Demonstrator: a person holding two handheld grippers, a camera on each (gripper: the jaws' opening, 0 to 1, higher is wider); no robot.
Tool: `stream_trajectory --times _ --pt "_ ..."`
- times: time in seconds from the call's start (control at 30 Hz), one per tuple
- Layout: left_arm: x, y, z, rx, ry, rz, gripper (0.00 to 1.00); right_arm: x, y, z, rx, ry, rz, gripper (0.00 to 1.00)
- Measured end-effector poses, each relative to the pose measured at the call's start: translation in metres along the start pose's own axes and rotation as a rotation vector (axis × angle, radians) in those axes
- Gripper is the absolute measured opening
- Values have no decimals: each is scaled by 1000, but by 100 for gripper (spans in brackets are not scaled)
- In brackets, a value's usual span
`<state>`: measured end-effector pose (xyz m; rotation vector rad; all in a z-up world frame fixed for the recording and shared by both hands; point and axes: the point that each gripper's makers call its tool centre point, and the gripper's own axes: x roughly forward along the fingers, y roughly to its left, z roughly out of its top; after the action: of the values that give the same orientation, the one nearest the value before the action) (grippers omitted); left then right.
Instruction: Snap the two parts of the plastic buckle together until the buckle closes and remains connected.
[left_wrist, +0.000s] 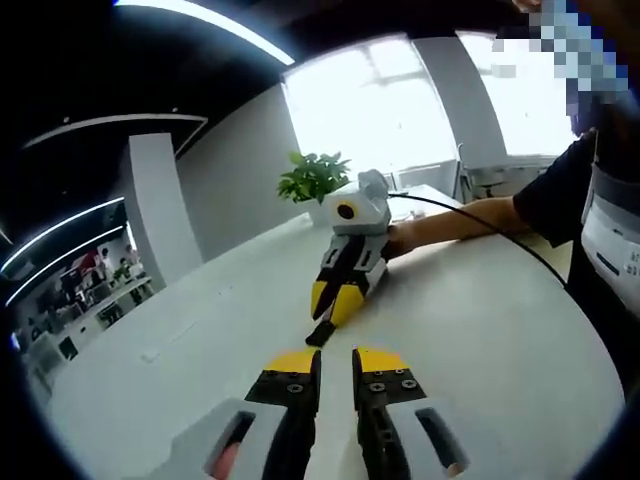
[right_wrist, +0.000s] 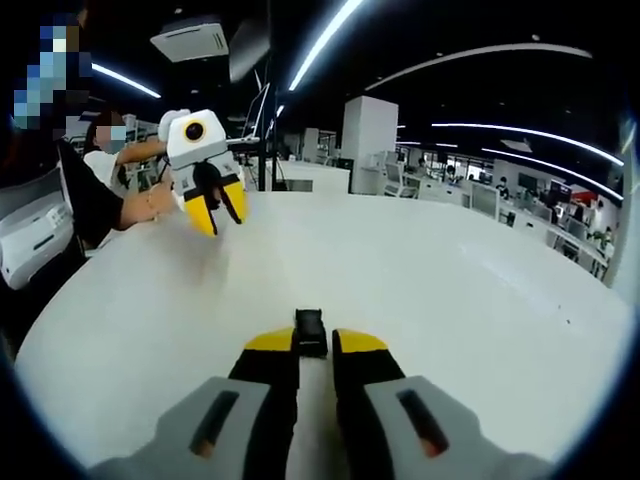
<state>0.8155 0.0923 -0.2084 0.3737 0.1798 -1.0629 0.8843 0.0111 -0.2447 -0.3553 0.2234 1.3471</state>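
Observation:
A black buckle part (right_wrist: 310, 330) sits between the yellow tips of my right gripper (right_wrist: 314, 345), which is shut on it low over the white table (right_wrist: 450, 300). In the left gripper view that same gripper (left_wrist: 335, 303) points toward me, and the black buckle part (left_wrist: 321, 333) sticks out of its tips down to the table (left_wrist: 480, 340). My left gripper (left_wrist: 336, 362) hovers just in front of it with a narrow gap between its jaws and nothing in them. Seen from the right gripper view, the left gripper (right_wrist: 218, 212) is lifted at the far left with its tips apart.
A potted green plant (left_wrist: 313, 178) stands at the table's far edge by a bright window. A person's forearm (left_wrist: 455, 222) and a black cable (left_wrist: 500, 240) reach in from the right. A seated person (right_wrist: 95, 195) is at the left, with office desks behind.

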Motion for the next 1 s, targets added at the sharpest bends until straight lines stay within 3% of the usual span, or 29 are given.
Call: stream_trajectory --times 1.0 --pt "-6 -1 8 14 -22 3 12 23 -10 2 -9 39 6 13"
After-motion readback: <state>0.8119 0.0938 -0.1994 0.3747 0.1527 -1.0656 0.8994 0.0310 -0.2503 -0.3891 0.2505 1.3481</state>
